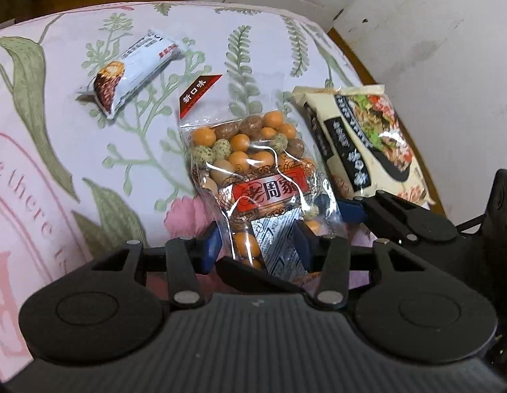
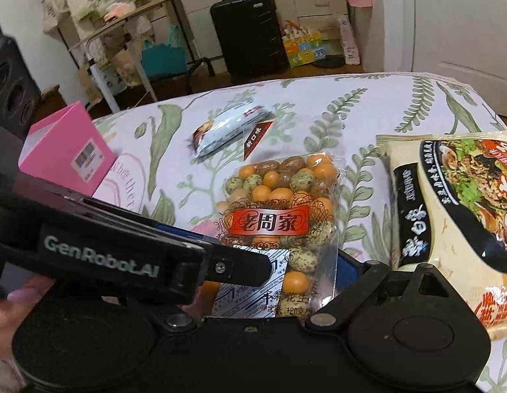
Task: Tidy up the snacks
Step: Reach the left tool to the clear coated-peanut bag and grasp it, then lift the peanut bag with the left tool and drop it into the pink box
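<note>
A clear bag of coated peanuts (image 1: 253,170) with a red label stands tilted above the floral cloth (image 1: 89,114). My left gripper (image 1: 258,245) is shut on the bag's lower end. The same bag (image 2: 279,209) shows in the right wrist view, where my right gripper (image 2: 273,271) sits around its bottom; the left gripper's body (image 2: 122,255) crosses in front and hides the left finger. A cream noodle packet (image 1: 361,144) lies to the right, also in the right wrist view (image 2: 450,203). A small white snack bar (image 1: 135,68) lies further back, also in the right wrist view (image 2: 227,127).
A pink box (image 2: 66,154) stands at the cloth's left edge. Beyond the cloth are a black suitcase (image 2: 250,32), a metal rack (image 2: 106,49) and a white cabinet (image 1: 417,32) close on the right.
</note>
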Demonstrator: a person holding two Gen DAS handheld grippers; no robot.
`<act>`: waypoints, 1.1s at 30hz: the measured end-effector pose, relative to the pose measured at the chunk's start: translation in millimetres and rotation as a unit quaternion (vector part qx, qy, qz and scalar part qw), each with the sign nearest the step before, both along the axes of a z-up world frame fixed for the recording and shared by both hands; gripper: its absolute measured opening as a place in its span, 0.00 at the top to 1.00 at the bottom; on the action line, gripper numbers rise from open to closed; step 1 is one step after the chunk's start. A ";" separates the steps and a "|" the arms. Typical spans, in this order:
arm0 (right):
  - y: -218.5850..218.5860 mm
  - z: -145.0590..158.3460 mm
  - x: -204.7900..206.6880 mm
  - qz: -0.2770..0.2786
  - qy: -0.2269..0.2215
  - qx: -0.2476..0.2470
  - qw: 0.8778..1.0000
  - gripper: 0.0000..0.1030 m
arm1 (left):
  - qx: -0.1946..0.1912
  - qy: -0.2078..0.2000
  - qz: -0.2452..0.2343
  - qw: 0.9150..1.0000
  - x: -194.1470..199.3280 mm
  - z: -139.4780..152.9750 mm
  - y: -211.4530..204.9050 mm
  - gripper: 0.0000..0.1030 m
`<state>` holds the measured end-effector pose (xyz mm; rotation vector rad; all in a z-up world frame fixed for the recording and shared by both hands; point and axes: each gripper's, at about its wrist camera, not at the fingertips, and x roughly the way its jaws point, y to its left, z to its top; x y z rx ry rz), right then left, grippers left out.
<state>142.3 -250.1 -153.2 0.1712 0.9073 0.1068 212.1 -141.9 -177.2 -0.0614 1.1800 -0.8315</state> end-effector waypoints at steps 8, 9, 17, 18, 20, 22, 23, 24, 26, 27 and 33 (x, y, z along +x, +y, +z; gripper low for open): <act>14.7 17.1 -27.7 0.020 -0.014 0.012 1.000 0.12 | 0.041 -0.027 0.002 0.999 -30.8 30.1 10.3 0.57; 17.8 20.8 -31.5 0.024 -0.015 0.013 1.000 0.12 | 0.047 -0.028 0.005 0.998 -35.0 34.2 12.1 0.57; 42.8 55.7 -59.7 0.050 -0.005 0.025 0.998 0.12 | 0.058 -0.011 0.017 0.998 -65.5 69.3 43.9 0.56; 46.5 60.9 -63.3 0.056 -0.003 0.027 0.998 0.12 | 0.058 -0.008 0.019 0.998 -69.9 73.9 50.4 0.56; 53.8 70.5 -68.7 0.074 0.004 0.035 0.997 0.12 | 0.057 -0.005 0.028 0.998 -77.5 82.8 61.7 0.56; 62.3 81.2 -75.2 0.096 0.004 0.036 0.995 0.12 | 0.050 -0.004 0.037 0.998 -85.3 92.4 75.6 0.56; 67.1 86.1 -78.4 0.108 0.003 0.035 0.994 0.12 | 0.048 -0.002 0.042 0.998 -88.4 96.6 82.3 0.56; 72.7 91.4 -81.4 0.120 0.001 0.032 0.992 0.12 | 0.046 -0.004 0.047 0.998 -92.1 102.1 90.0 0.56; 82.5 99.9 -85.8 0.137 -0.007 0.028 0.990 0.12 | 0.044 -0.005 0.057 0.997 -97.6 110.8 102.1 0.56; 87.7 103.5 -87.4 0.147 -0.010 0.026 0.989 0.12 | 0.045 -0.007 0.061 0.997 -100.2 115.0 108.9 0.56; 119.4 127.1 -89.1 0.198 -0.027 0.031 0.979 0.12 | 0.048 -0.023 0.092 0.994 -115.0 139.4 148.9 0.56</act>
